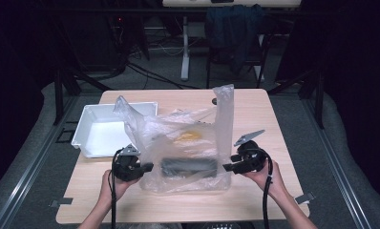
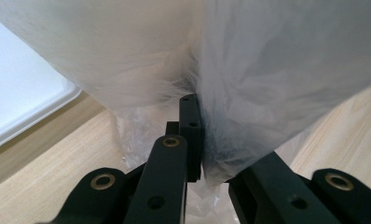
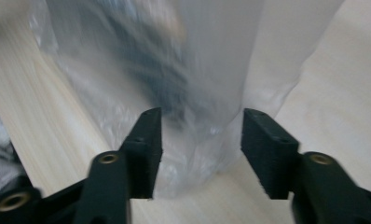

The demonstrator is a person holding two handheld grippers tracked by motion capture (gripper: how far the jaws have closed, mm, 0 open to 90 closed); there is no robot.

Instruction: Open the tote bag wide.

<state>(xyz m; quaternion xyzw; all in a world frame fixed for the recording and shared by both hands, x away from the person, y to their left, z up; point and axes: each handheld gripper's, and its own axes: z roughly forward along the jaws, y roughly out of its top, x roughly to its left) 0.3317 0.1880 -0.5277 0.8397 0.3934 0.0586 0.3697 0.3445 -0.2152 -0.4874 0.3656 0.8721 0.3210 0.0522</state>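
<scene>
Plastic bag [image 1: 188, 143], one: left gripper [image 2: 193, 140] pinches it; right gripper [image 3: 200, 144] jaws spread around it

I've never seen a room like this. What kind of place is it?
Probably a lab or recording workshop: a lone wooden table on a dark frame, cables trailing across the floor, and a person working a plastic bag with handheld grippers.
</scene>
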